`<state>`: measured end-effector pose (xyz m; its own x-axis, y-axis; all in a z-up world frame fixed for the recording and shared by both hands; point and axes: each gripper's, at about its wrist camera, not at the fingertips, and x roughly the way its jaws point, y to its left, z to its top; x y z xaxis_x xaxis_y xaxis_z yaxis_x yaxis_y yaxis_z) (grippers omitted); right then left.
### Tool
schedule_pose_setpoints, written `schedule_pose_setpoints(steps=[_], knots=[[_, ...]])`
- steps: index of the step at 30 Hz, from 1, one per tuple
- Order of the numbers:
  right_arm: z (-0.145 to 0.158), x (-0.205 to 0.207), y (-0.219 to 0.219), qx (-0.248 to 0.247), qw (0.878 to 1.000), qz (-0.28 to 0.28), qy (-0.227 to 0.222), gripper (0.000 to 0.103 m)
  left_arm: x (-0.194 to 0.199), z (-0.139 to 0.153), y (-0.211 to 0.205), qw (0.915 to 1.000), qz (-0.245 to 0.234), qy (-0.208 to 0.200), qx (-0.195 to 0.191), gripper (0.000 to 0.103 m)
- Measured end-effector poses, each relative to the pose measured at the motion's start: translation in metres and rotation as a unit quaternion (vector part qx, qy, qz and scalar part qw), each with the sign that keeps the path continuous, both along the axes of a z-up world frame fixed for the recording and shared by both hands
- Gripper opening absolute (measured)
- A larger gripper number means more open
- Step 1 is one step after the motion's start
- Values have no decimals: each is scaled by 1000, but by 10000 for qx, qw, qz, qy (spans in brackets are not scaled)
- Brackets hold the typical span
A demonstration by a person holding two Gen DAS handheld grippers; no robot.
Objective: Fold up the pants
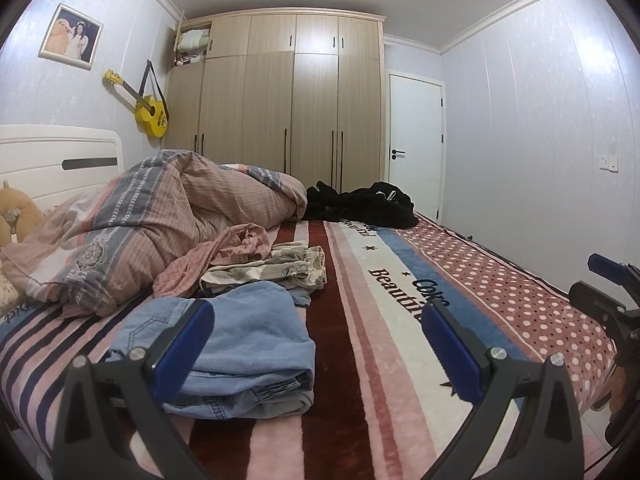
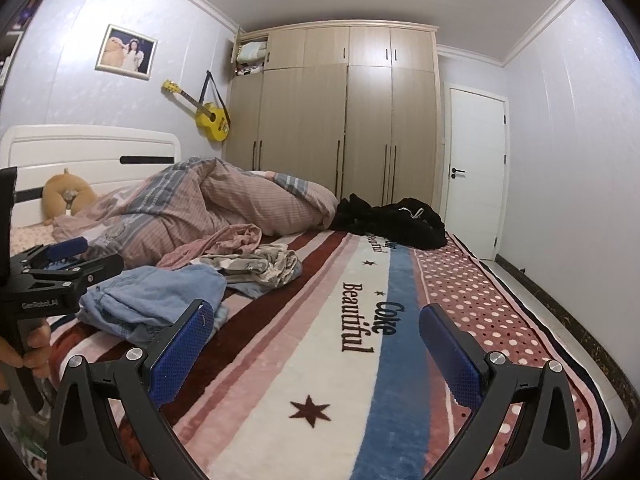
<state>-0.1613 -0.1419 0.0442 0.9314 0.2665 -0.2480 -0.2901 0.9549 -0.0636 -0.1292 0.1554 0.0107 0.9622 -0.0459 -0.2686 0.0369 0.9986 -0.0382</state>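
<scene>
A pair of light blue denim pants (image 1: 240,344), folded into a thick bundle, is seen lying on the striped plush blanket (image 1: 352,360) that covers the bed, close to its near edge. In the left wrist view the bundle lies just ahead of the left gripper (image 1: 318,344), overlapped by the left blue-padded finger (image 1: 184,348), while the other finger stands well apart over the white stripe; the jaws are spread wide and nothing is held between them. Whether the finger touches the denim cannot be told.

In the right wrist view the same pants (image 2: 156,300) are seen to the left of the right gripper (image 2: 316,352), just beyond its left pad. The jaws of this gripper are likewise spread wide and empty, above the white stripe lettered "Beautiful". The left gripper's black frame appears at the left edge of that view, gripped by a hand (image 2: 28,348).

Just behind the pants a crumpled beige patterned garment (image 1: 276,268) is seen, and beside it a rumpled pink checked cloth (image 1: 224,256). Behind these a bunched pink and grey quilt (image 1: 160,216) is piled. A heap of black clothing (image 1: 360,204) lies at the far end of the bed. Against the far wall a light wooden wardrobe (image 1: 292,100) stands, with a white door (image 1: 414,140) to its right and a yellow guitar (image 1: 148,112) hung on the left wall.
</scene>
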Motion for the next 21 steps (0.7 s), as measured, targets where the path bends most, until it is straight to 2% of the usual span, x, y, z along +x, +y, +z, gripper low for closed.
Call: schedule_pose_setpoints(steps=[21], knots=[[2, 1, -1, 3, 10000, -82, -16, 103, -1, 1, -2, 10000, 6, -15, -6, 102]])
